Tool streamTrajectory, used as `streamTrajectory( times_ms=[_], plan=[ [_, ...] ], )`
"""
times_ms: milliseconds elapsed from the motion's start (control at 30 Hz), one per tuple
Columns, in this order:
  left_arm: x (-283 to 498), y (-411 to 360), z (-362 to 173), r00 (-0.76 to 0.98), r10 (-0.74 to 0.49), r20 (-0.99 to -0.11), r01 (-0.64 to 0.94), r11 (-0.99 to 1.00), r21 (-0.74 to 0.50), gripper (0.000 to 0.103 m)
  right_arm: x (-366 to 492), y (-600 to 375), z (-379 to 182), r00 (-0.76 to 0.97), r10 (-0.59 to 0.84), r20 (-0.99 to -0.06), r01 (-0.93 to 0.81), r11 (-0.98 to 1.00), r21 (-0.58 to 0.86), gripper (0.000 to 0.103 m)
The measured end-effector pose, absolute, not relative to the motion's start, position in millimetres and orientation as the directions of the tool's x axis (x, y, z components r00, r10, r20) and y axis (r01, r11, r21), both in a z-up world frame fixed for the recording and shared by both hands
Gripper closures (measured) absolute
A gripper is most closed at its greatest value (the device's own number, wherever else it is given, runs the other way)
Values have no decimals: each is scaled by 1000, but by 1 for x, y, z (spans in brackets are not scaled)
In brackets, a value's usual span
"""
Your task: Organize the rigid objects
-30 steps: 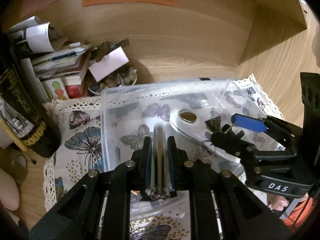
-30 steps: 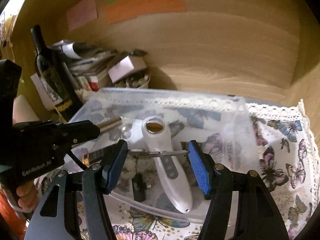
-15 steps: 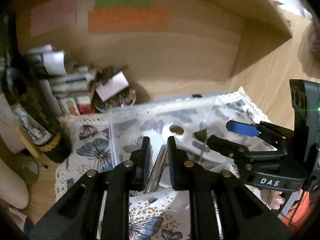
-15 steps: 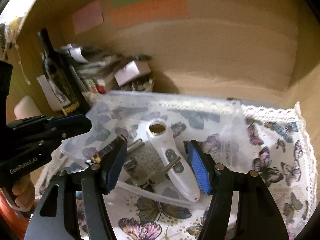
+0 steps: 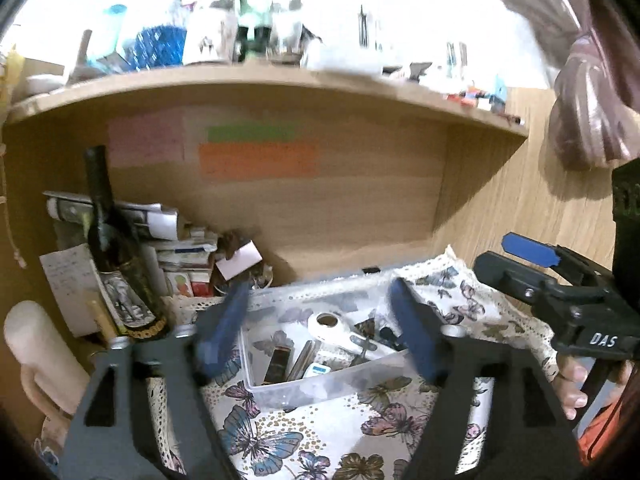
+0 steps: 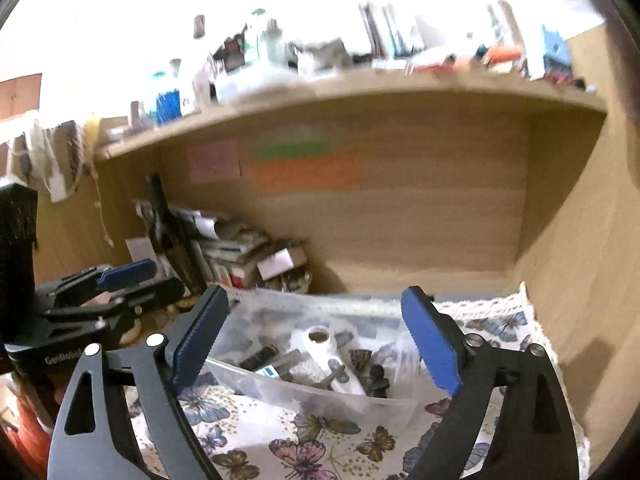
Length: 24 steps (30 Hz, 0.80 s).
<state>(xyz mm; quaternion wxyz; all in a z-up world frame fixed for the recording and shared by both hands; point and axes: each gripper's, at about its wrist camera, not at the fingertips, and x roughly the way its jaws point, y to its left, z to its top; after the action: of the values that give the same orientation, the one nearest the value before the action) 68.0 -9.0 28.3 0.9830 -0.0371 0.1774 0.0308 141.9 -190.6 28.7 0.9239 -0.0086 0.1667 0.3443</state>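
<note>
I hold both grippers above the butterfly cloth point(image 5: 304, 436), and both are empty. The left gripper point(image 5: 318, 328) has its blue pads wide apart, with nothing between them. The right gripper point(image 6: 316, 336) is also spread wide and holds nothing.

In the left wrist view, the clear plastic bin point(image 5: 280, 394) sits on the cloth, straight ahead at 12 o'clock from the fingers. Inside it lies the white handheld device point(image 5: 340, 330) with a round hole at its far end, pointing toward 4 o'clock. At 8 o'clock from this device lie a dark tube point(image 5: 276, 364) and a metal cylinder point(image 5: 302, 360), side by side. Some small dark parts are at 3 o'clock from the device, but they are too blurred for me to name.

In the right wrist view the same bin is between the two pads, and the left gripper appears at 9 o'clock.

Outside the bin, at 10 o'clock, a dark wine bottle point(image 5: 110, 248) stands upright beside a pile of papers and boxes point(image 5: 184, 248). On the back wall of the wooden shelf point(image 5: 360, 208), coloured sticky notes point(image 5: 258, 158) are pasted.
</note>
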Motion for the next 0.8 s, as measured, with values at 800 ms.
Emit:
streamTrajectory(
  times_ms=[800],
  plan=[
    [26, -25, 39, 956, 110, -272, -125, 992, -37, 1, 101, -215, 38, 736, 631, -244, -623, 773, 120, 0]
  ],
)
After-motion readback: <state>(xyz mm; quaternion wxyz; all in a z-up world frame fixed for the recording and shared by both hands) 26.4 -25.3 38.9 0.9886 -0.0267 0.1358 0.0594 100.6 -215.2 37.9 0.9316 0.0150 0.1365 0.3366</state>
